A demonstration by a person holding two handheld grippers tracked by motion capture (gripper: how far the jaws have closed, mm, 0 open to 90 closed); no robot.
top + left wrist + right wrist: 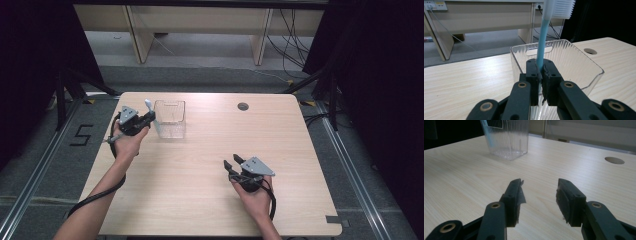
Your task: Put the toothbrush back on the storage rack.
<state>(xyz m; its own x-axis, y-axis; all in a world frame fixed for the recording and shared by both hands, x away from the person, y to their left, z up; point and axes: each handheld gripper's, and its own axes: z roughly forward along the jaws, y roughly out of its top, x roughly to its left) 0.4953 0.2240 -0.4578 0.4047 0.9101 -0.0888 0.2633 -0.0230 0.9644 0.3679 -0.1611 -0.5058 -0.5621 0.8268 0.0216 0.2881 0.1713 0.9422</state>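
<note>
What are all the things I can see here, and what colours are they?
Light wooden table: one, pale wood, centre of the high view.
Clear ribbed plastic box: one, see-through, standing on the table's far left part.
Blue-handled toothbrush with white bristles: one, upright, clamped in the left gripper beside the box.
Round hole: one, dark grey, in the table's far edge.
Left gripper: one, black, shut on the toothbrush.
Right gripper: one, black, open over the table's near right.
</note>
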